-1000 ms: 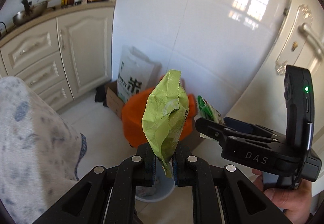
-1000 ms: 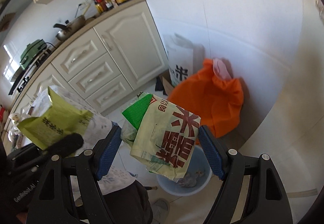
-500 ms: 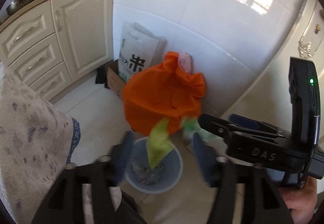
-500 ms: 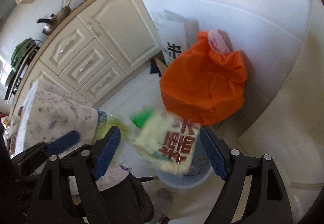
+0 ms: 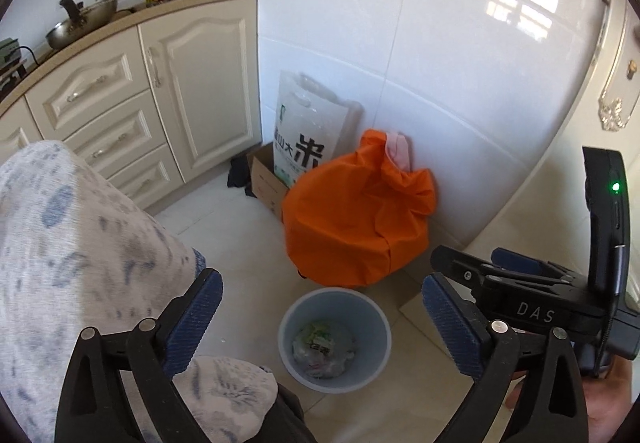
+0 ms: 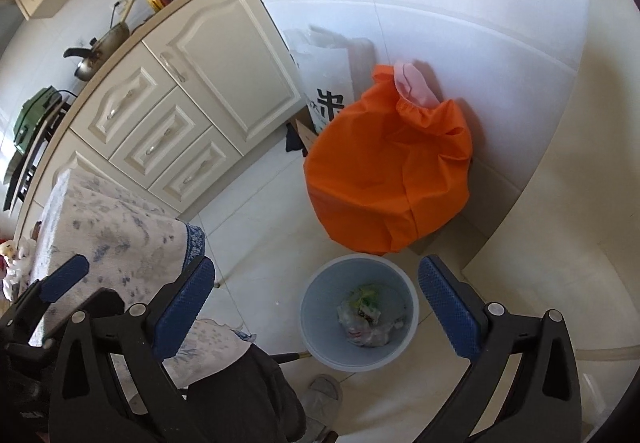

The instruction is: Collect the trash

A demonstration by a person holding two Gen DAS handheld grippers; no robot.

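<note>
While both pairs of tongs hang over the floor, the left tongs (image 5: 322, 317) are opening wide with nothing between the blue pads, and the right tongs (image 6: 316, 301) are spreading too, equally empty. Down below, the pale blue bin (image 6: 320, 351) stands on the tiles just in front of the orange bag (image 6: 384, 179), and the crumpled trash (image 6: 366, 317) lies inside it, green wrapper on top.
</note>
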